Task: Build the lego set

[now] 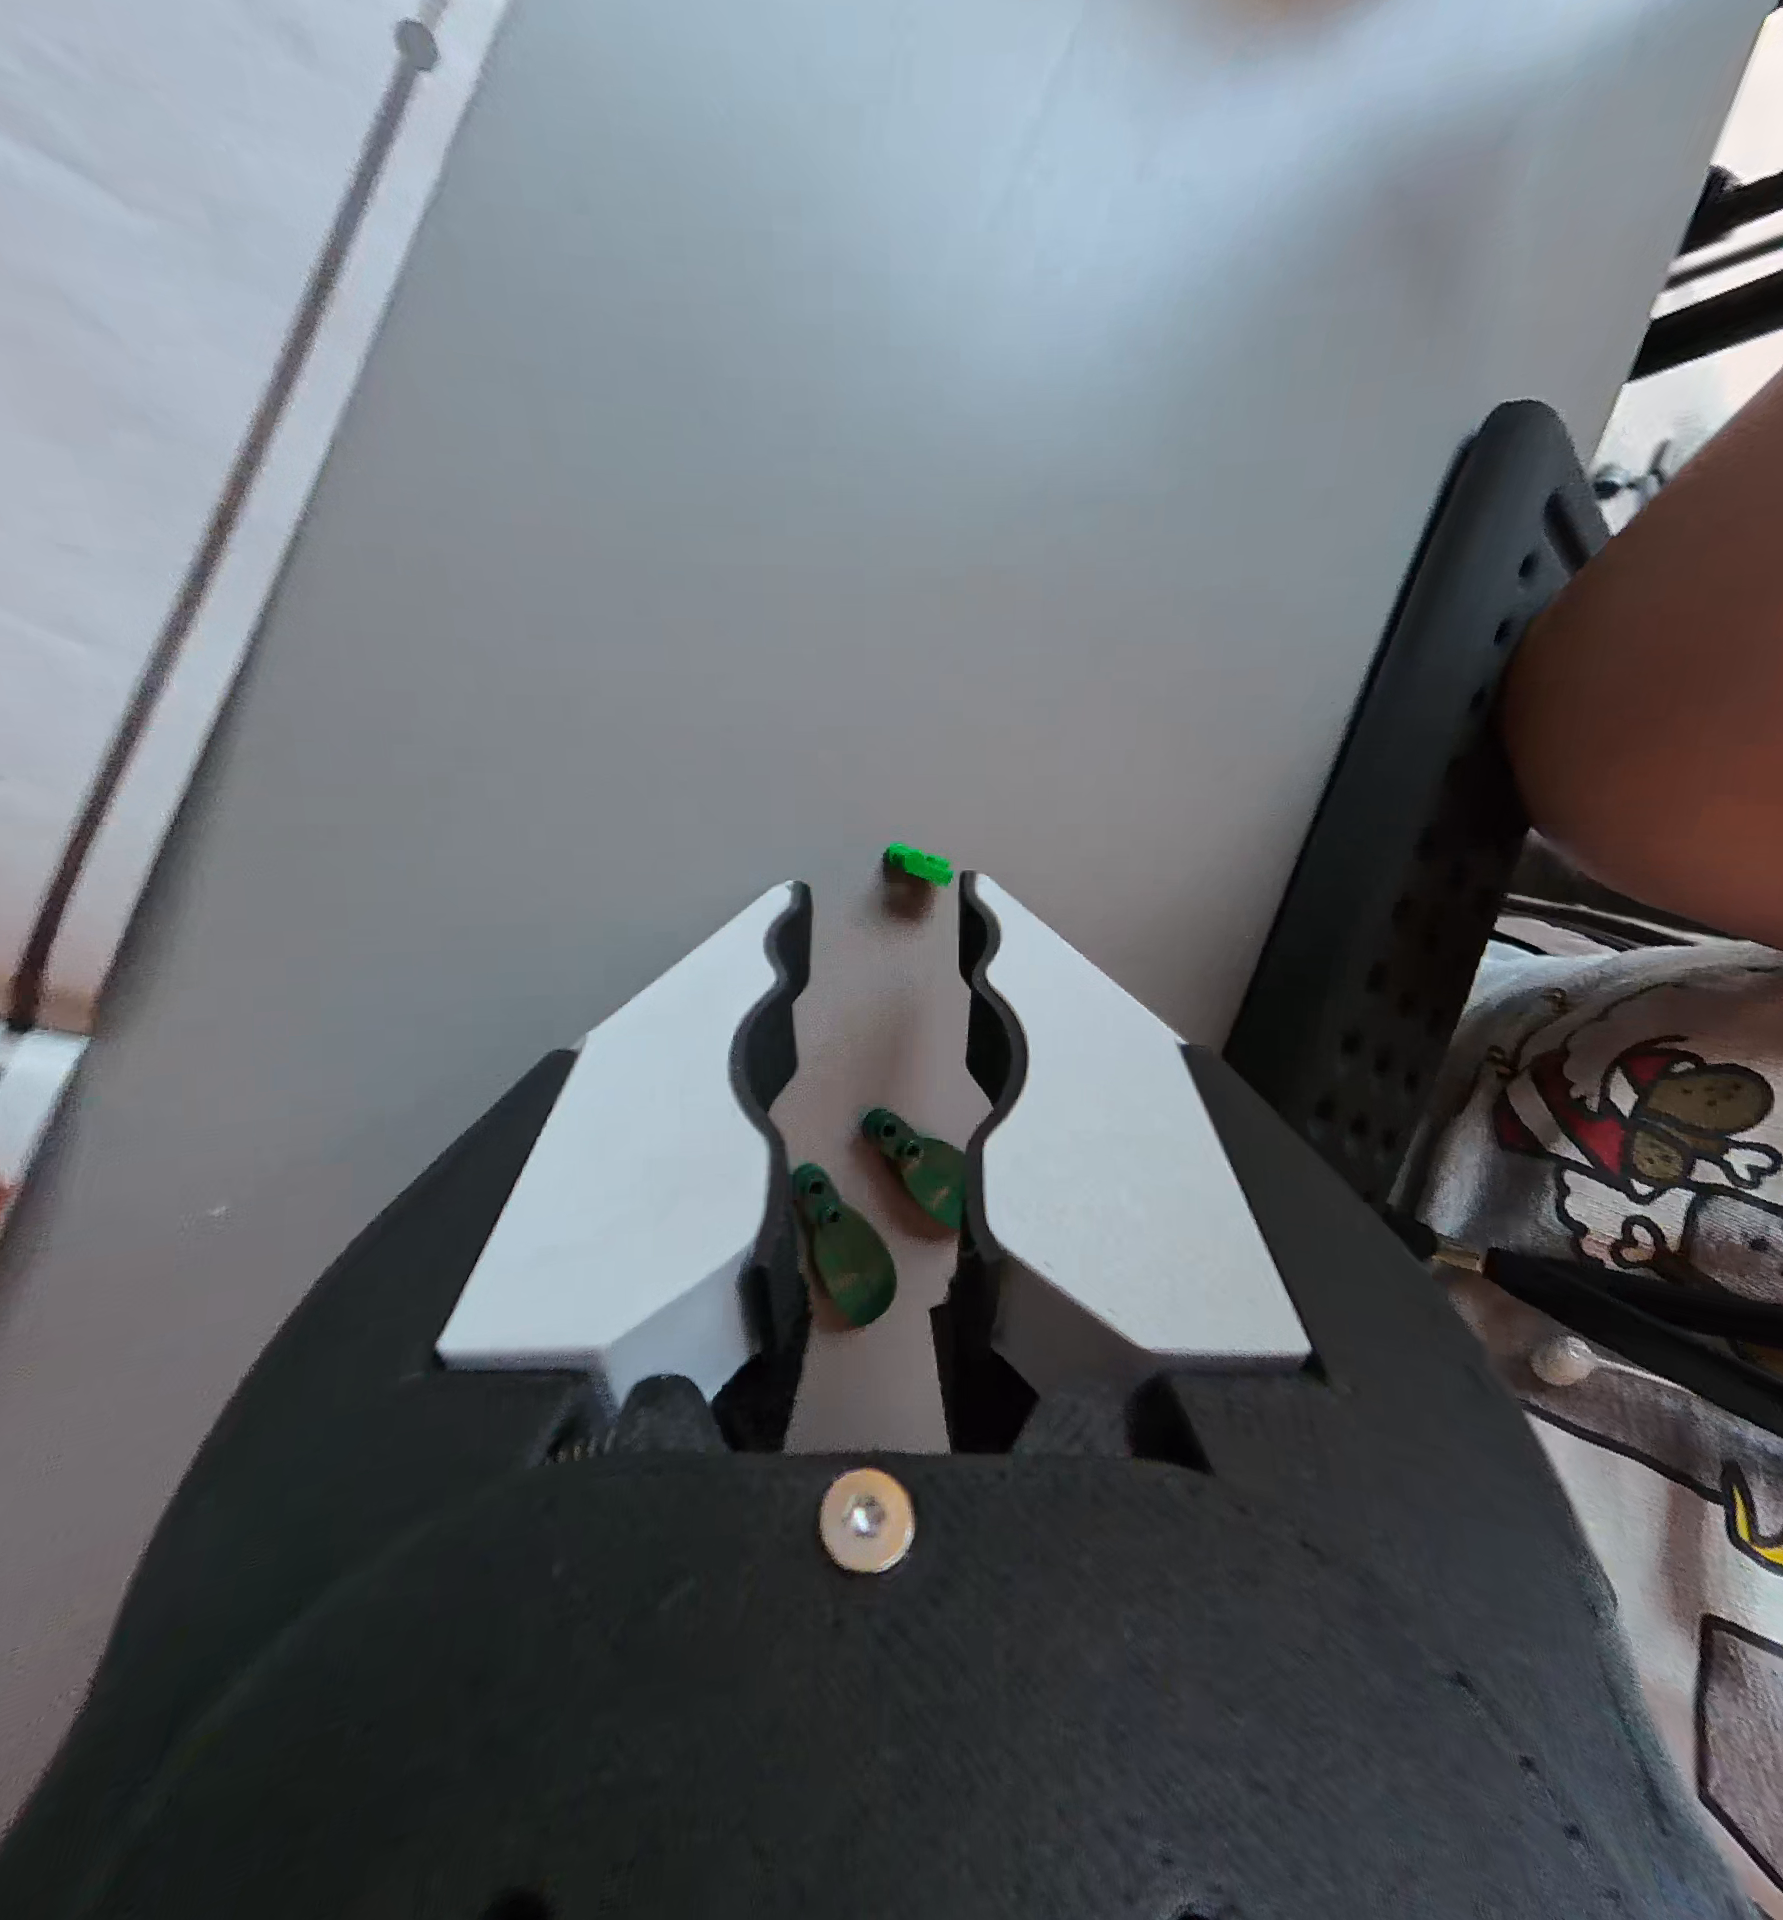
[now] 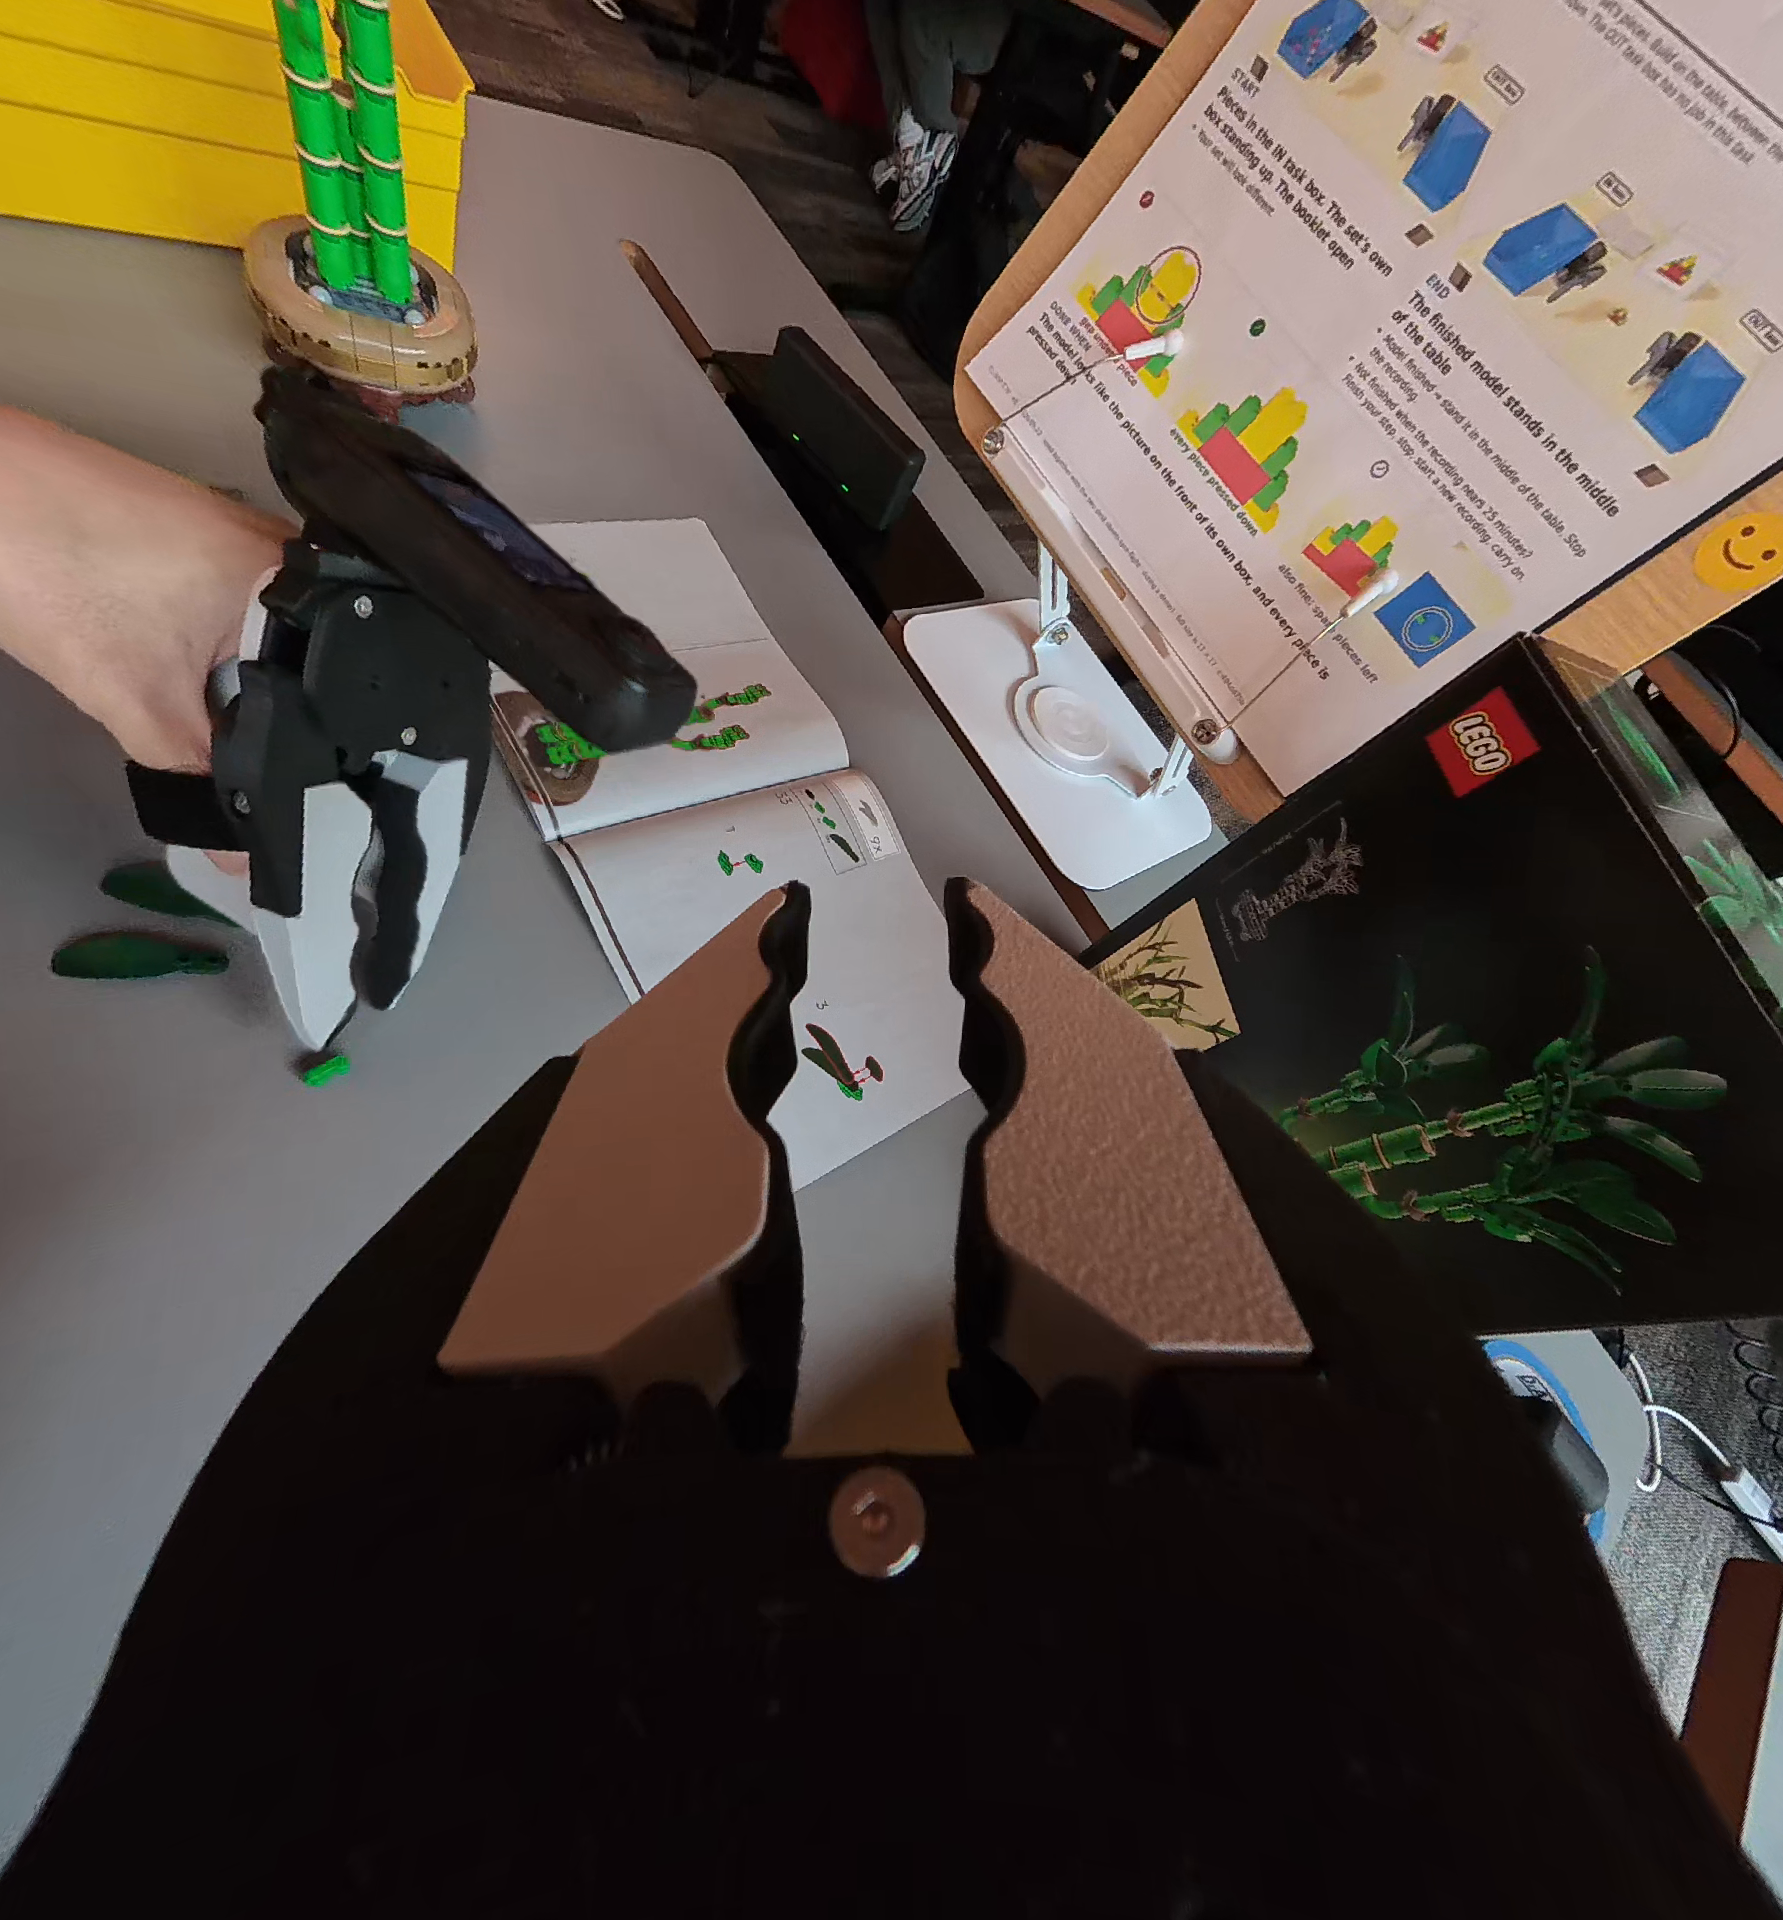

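In the left wrist view my left gripper [image 1: 882, 894] is open and empty, pointing down at the grey table [image 1: 762, 520]. A small bright green piece [image 1: 916, 864] lies just beyond its fingertips. Two dark green leaf pieces [image 1: 845, 1247] [image 1: 918, 1162] lie on the table between its fingers. In the right wrist view my right gripper [image 2: 874, 896] is open and empty above the open instruction booklet [image 2: 700, 831]. The left gripper [image 2: 347, 997] shows there too, above the small green piece [image 2: 326, 1070], with two leaves [image 2: 139, 958] to its left. The bamboo model [image 2: 357, 208] stands at the back.
A yellow bin [image 2: 139, 114] stands behind the model. The dark set box [image 2: 1489, 1039] stands at the right, next to a white stand [image 2: 1063, 727] with an instruction sheet [image 2: 1386, 312]. A black device [image 2: 835, 436] lies by the table's far edge. A person's arm [image 1: 1697, 675] is at right.
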The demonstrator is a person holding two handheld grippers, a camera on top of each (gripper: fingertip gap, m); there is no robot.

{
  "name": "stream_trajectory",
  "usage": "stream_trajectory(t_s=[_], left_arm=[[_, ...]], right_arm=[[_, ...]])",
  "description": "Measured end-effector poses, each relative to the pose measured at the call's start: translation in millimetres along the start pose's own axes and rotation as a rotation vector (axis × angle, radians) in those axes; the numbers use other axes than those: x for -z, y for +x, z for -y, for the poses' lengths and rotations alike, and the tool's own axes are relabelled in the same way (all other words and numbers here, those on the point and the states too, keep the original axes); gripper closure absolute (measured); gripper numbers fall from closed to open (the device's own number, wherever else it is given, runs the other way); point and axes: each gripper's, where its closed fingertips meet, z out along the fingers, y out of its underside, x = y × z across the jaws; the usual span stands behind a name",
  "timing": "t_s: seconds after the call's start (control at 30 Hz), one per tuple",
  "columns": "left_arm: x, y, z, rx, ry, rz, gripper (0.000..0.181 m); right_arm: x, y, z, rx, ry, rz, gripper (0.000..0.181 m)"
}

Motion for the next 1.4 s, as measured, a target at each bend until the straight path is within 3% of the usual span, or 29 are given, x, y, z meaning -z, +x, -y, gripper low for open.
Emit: stream_trajectory(t_s=[0.1,0.2,0.33,0.43,0.5,0.63,0.7,0.9,1.1,1.2,1.4], left_arm=[[19.1,-6.7,2.0,-0.011,0.075,0.099,0.156],[53.0,2.1,-7.2,-0.036,0.235,0.170,0.166],[117.0,17.9,-53.2,-0.039,0.461,0.283,0.170],[183.1,6.8,-113.6,0.049,0.586,0.464,0.169],[227.8,-13.1,-168.0,0.166,0.595,0.599,0.166],[313.6,-79.7,-295.4,0.427,0.382,0.909,0.162],[347.0,-110.0,-339.4,0.503,0.290,0.983,0.159],[352.6,-173.2,-423.7,0.566,-0.121,0.903,0.168],[333.7,-209.2,-472.2,0.295,-0.557,0.759,0.156],[328.4,-217.4,-482.3,0.251,-0.611,0.700,0.153],[315.5,-227.5,-485.5,0.278,-0.556,0.618,0.153]], right_arm=[[0.3,0.0,-1.3,0.005,-0.009,-0.004,0.156],[0.1,0.4,-3.4,0.008,-0.023,-0.010,0.156],[-0.7,2.0,-4.9,0.008,-0.035,-0.018,0.156],[-3.0,1.9,-6.1,0.014,-0.055,-0.022,0.156],[-4.8,0.8,-5.2,0.022,-0.067,-0.025,0.156],[-9.5,-4.5,0.8,0.046,-0.070,-0.016,0.156],[-13.0,-7.9,3.3,0.054,-0.069,-0.004,0.156],[-26.8,-8.7,-7.5,0.055,-0.143,-0.002,0.155],[-37.3,-6.6,-21.6,0.045,-0.219,-0.006,0.155],[-40.4,-7.3,-25.8,0.047,-0.245,-0.004,0.155],[-45.5,-8.4,-29.4,0.054,-0.273,0.000,0.155]])
